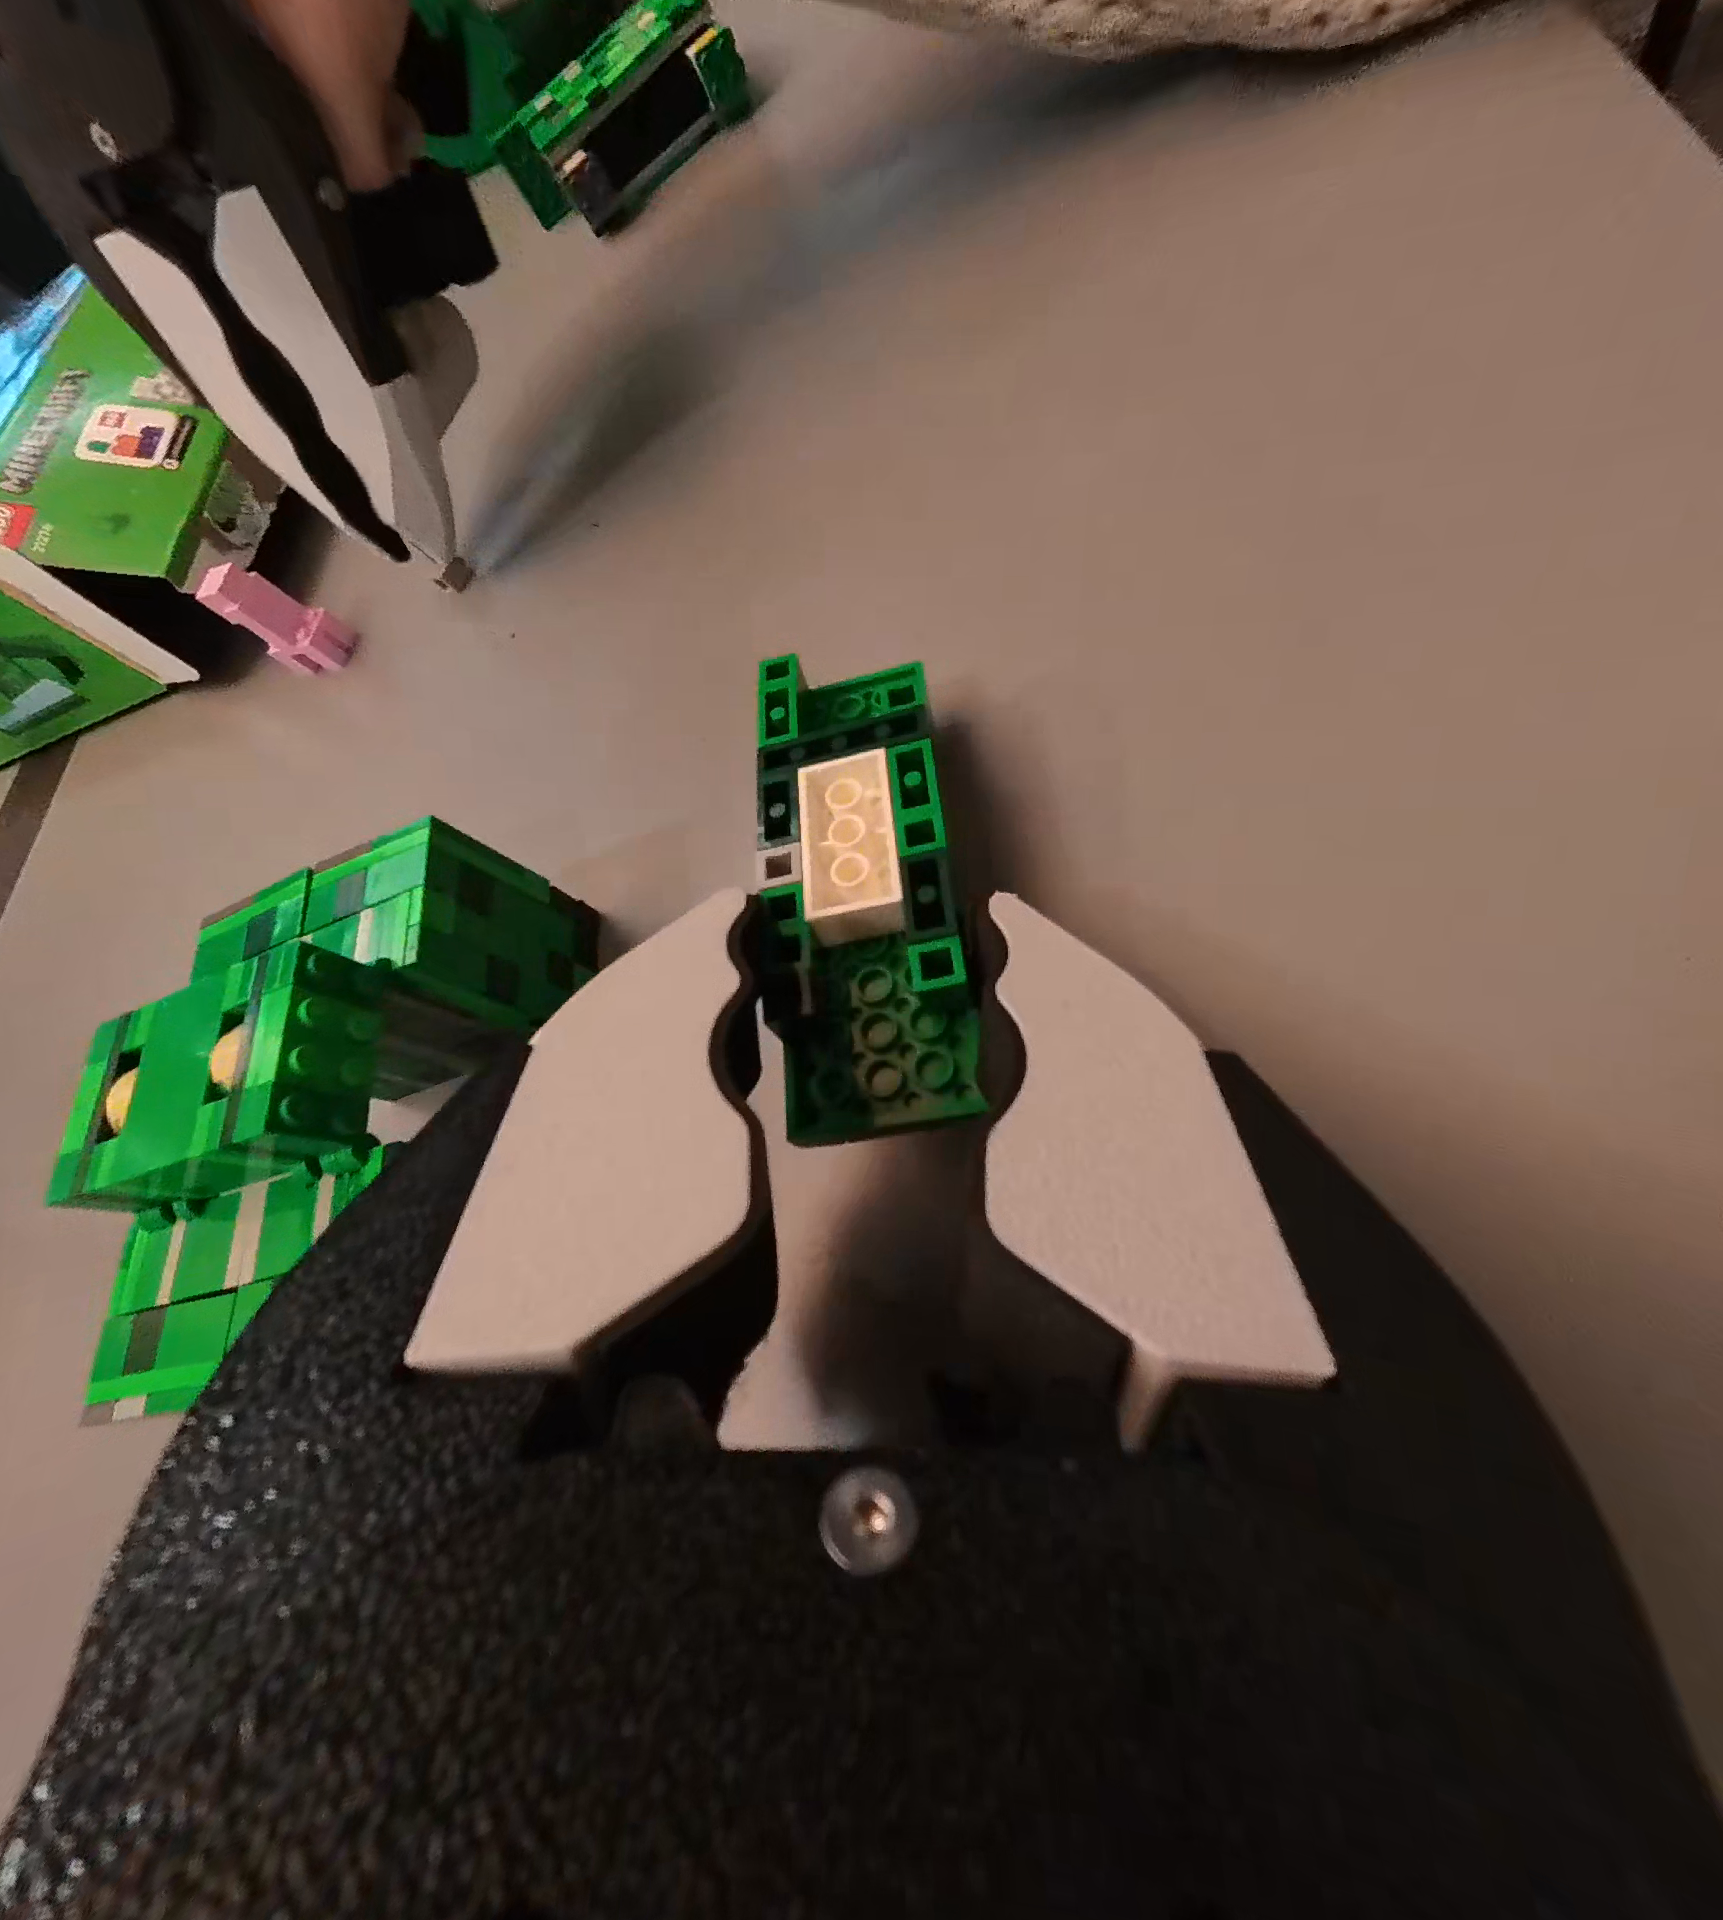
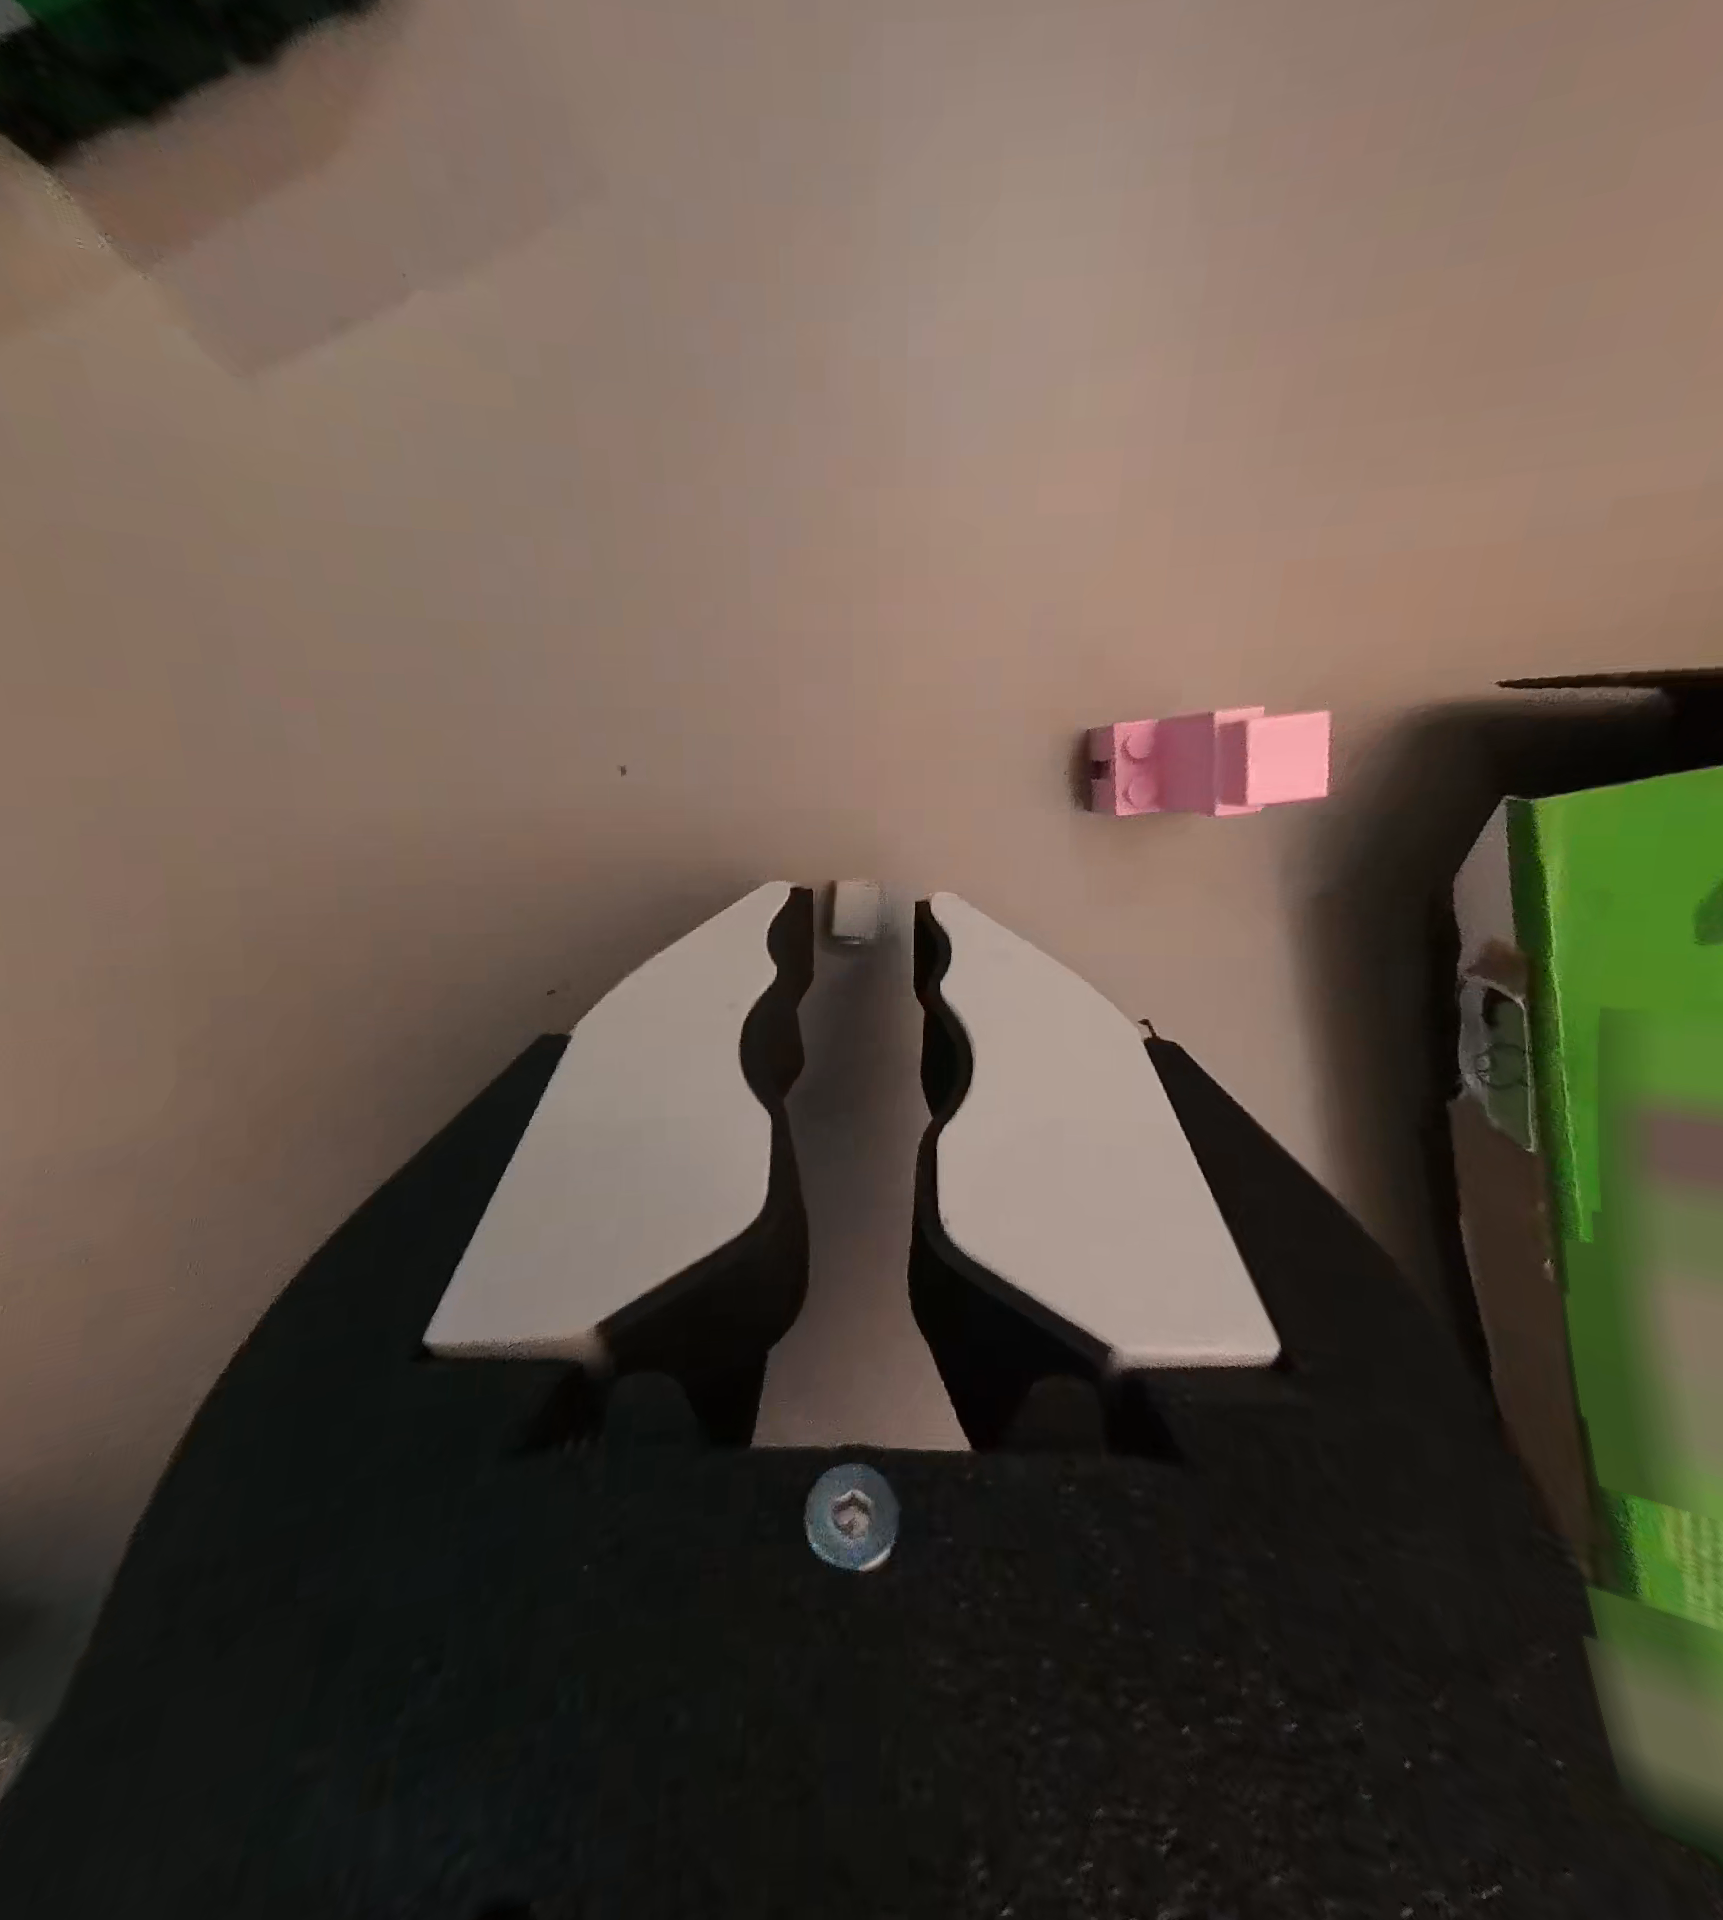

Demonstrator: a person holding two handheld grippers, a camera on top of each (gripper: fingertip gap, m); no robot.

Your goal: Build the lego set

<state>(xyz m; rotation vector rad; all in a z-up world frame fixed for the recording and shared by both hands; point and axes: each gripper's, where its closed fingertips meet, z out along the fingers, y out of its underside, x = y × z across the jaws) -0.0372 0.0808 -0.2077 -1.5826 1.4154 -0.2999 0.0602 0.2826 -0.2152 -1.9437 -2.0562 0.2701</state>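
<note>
Left gripper (image 1: 872, 935) nearest the camera, fingers pinching the near end of a long green lego assembly (image 1: 857, 894) from both sides; the assembly lies on the grey table (image 1: 1252, 520) with its hollow underside up and a white brick (image 1: 849, 847) set in it. Just left of it sits a bigger green block build (image 1: 317, 1039) (two yellowish round bits show on one face), touching the table, near the left finger but apart from it.

Farther out, the right gripper (image 1: 421, 551) points down at the table, tips around a small grey piece (image 1: 457, 574). In the right wrist view the right gripper (image 2: 862, 914) has fingers slightly spread, the small grey piece (image 2: 855, 912) sitting in the gap at the tips; cannot tell if either finger touches it. Pink lego piece (image 2: 1210, 764) lies on the table to the right, near the green set box (image 2: 1667, 1143).

Far end of the left wrist view: pink lego piece (image 1: 280, 623) beside the green set box (image 1: 57, 540), another green build (image 1: 628, 114) at the far edge, blurred.
</note>
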